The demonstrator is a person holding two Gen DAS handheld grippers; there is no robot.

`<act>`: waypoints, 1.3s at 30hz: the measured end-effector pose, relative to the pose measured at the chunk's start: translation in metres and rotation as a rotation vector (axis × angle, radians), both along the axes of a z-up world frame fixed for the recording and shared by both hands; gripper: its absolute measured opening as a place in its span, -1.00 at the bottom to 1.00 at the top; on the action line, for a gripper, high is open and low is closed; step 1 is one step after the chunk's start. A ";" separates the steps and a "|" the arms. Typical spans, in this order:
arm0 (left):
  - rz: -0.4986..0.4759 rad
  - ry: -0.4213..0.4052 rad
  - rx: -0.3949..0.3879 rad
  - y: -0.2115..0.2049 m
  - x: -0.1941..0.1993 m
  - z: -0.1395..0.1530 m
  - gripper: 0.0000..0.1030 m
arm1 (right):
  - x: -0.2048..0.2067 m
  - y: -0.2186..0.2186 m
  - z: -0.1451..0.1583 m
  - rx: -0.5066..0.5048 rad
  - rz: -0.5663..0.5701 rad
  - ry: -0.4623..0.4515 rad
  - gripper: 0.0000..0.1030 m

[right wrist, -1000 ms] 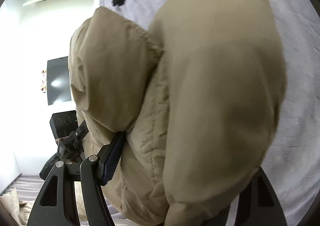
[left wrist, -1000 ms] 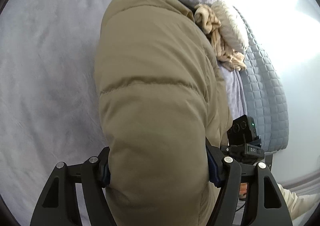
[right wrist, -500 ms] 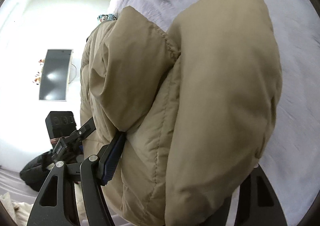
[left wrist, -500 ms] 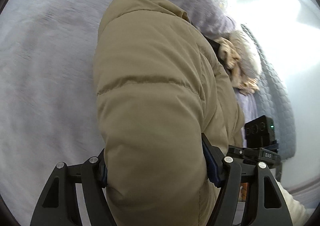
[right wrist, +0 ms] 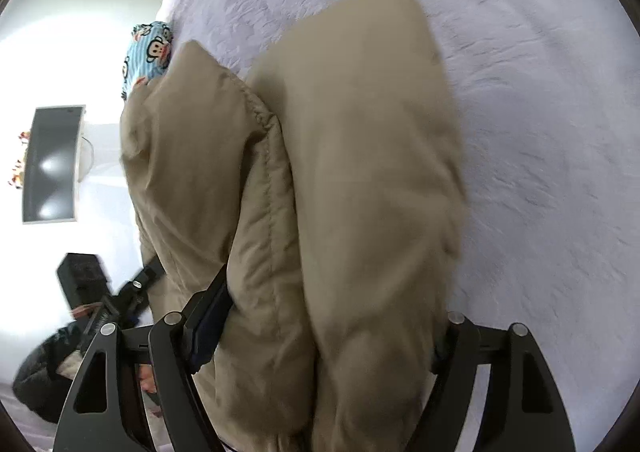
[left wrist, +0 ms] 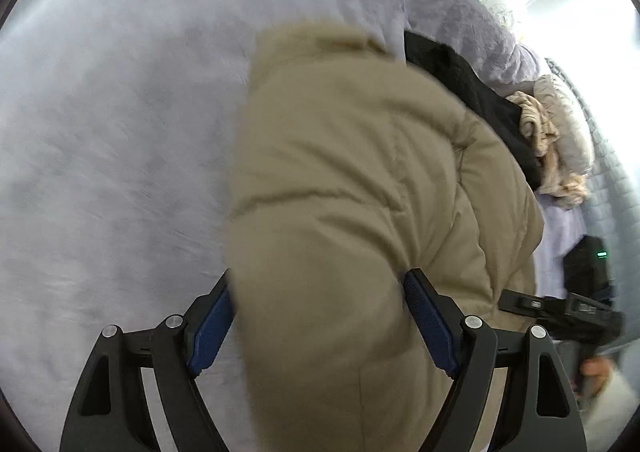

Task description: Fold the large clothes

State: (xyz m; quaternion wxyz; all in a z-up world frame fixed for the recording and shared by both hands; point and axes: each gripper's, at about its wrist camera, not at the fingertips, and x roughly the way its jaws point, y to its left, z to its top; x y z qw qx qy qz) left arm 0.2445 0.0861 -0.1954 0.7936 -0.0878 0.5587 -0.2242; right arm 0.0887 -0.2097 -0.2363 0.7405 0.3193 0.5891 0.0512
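Khaki jacket: puffy quilted jacket [left wrist: 360,188] bunched in thick folds on the bed, filling the middle of both wrist views.
Left gripper: left gripper [left wrist: 320,320] has a fat fold of the jacket between its blue pads; its jaws have just been opening wider. The left pad [left wrist: 210,332] looks just clear of the fabric, while the right pad still meets it.
Right gripper: right gripper [right wrist: 320,332] straddles two stacked folds of the jacket; its jaws have just been opening too. The left pad [right wrist: 208,328] lies against the fabric, the right finger is mostly hidden behind the fold, so whether it presses I cannot tell.
Bed cover: lilac plush blanket [left wrist: 100,172] under the jacket.
Nearby: black garment [left wrist: 472,100] just beyond the jacket; beige knit clothes [left wrist: 540,140] by the quilted headboard; blue cartoon-print cloth [right wrist: 150,52] at the bed's edge; dark screen [right wrist: 52,164] on the wall.
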 end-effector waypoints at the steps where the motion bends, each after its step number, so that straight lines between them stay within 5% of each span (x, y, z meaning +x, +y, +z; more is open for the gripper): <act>1: 0.002 -0.023 0.010 0.003 -0.004 0.008 0.63 | -0.003 -0.004 0.011 -0.031 0.000 -0.002 0.55; 4: 0.009 -0.065 0.035 0.012 -0.019 0.027 0.63 | -0.029 -0.013 0.047 -0.160 -0.001 -0.035 0.54; 5: 0.010 -0.075 0.058 0.014 -0.026 0.030 0.63 | -0.038 -0.020 0.055 -0.185 -0.002 -0.049 0.33; 6: 0.011 -0.083 0.076 0.011 -0.033 0.034 0.63 | -0.048 -0.022 0.066 -0.207 -0.004 -0.071 -0.08; 9: 0.007 -0.105 0.152 0.009 -0.061 0.034 0.63 | -0.080 -0.032 0.099 -0.251 0.007 -0.139 -0.42; 14: 0.008 -0.048 0.205 -0.002 -0.093 0.012 0.63 | -0.094 0.019 0.102 -0.289 0.104 -0.176 -0.43; 22: 0.001 -0.031 0.261 0.000 -0.113 0.017 0.63 | -0.112 0.020 0.044 -0.312 0.040 0.016 -0.43; 35: -0.040 0.008 0.302 -0.005 -0.117 0.002 0.63 | -0.098 0.039 0.030 -0.372 0.022 0.083 -0.43; 39: -0.038 -0.005 0.297 -0.002 -0.114 0.011 0.63 | -0.102 0.044 0.049 -0.377 0.013 0.041 -0.42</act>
